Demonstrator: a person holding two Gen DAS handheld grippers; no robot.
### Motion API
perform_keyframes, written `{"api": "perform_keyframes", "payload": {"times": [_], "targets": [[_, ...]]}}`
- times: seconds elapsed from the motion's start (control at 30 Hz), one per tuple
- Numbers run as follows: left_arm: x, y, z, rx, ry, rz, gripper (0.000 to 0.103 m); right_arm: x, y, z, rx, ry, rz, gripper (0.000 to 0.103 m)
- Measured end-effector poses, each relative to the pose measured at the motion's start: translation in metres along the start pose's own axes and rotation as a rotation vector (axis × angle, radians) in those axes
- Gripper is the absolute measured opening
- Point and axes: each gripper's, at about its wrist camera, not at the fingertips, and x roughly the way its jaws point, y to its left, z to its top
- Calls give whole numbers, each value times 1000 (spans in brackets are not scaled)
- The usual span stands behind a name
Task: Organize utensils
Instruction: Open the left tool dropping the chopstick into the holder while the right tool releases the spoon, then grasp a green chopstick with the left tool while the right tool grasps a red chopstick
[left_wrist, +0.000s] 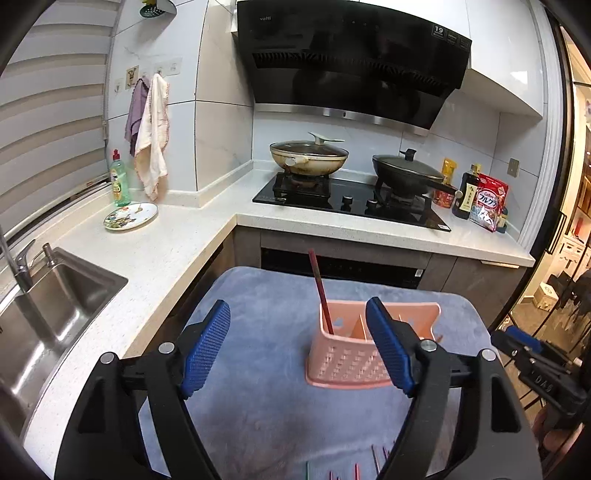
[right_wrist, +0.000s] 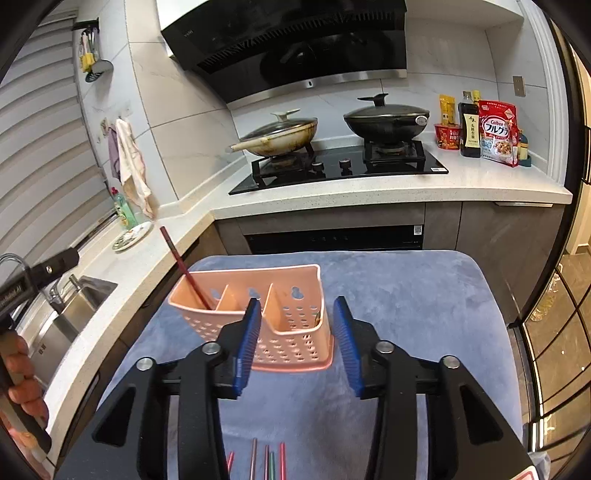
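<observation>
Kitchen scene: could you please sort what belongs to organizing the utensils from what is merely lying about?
Job:
pink caddy
red chopstick standing in it
loose chopsticks on the blue mat

Lying about:
two lidded pans
plate
dish soap
cereal bag

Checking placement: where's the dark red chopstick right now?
In both wrist views the dark red chopstick stands tilted in the leftmost compartment of the pink utensil holder on the blue cloth.

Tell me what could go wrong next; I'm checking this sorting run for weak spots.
The dark red chopstick leans steeply in the end compartment of the light pink perforated plastic caddy, so a bump might tip it. The thin loose chopsticks on the soft blue cloth may slip from a claw.
</observation>
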Motion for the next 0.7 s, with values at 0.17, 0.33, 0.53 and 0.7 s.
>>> {"api": "perform_keyframes", "payload": {"times": [0.17, 0.33, 0.53, 0.7], "targets": [[-34, 5, -25, 8, 32, 16, 72, -37, 8, -23, -21, 4, 11, 46], [-64, 11, -61, 13, 60, 51, 72, -76, 7, -58, -32, 18, 7, 50], [-91, 22, -119, 17, 119, 81, 72, -109, -1, -113, -48, 59, -37, 53], [-103, 28, -161, -15, 166, 76, 72, -125, -8, -159, -43, 111, -64, 53]]}}
